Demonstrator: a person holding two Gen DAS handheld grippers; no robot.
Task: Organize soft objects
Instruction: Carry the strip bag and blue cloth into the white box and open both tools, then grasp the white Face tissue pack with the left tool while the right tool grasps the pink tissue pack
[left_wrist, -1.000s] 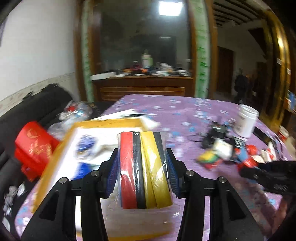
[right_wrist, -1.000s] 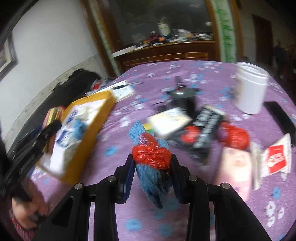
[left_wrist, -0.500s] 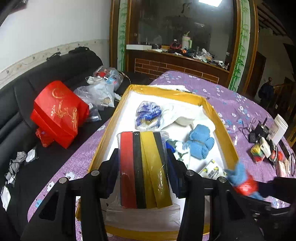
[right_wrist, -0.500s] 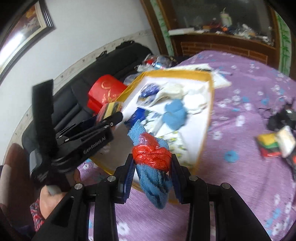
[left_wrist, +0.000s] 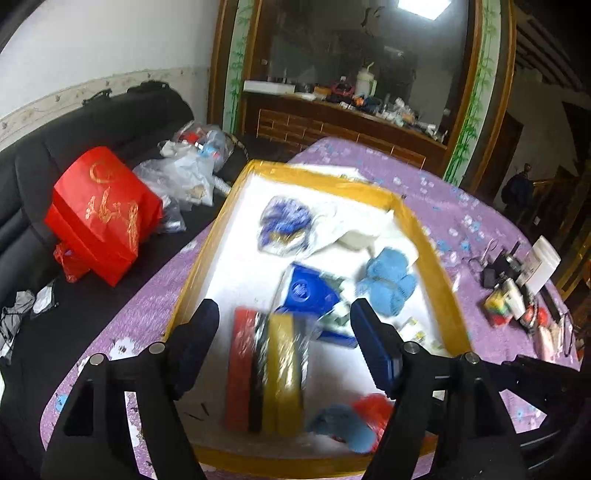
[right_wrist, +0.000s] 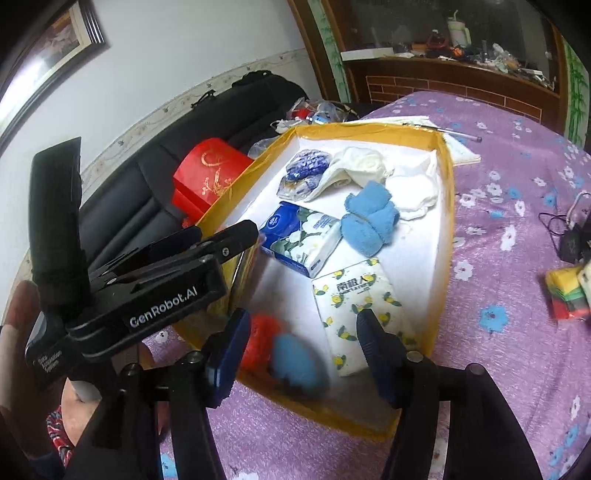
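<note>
Left wrist view blurs the striped pack (left_wrist: 266, 369) in the box (left_wrist: 428, 254); both grippers (left_wrist: 282, 345) (right_wrist: 303, 332) have just let go and gape, and the blue-and-red bundle (right_wrist: 284, 350) is blurry too.

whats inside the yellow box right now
In the yellow box: blue towel roll, white cloths, blue-patterned bag, two tissue packs, striped pack, and a blurred red-and-blue bundle. Anything beneath the cloths is hidden.

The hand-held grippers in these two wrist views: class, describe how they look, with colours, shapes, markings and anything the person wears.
Each hand-held gripper, left and right, has a black frame of angular linked arms with silver round pins. Their fingers carry dark blue ribbed pads. The left one's body reads "GenRobot.AI" in white, with a tall black block behind. A red patterned sleeve shows below it.
</note>
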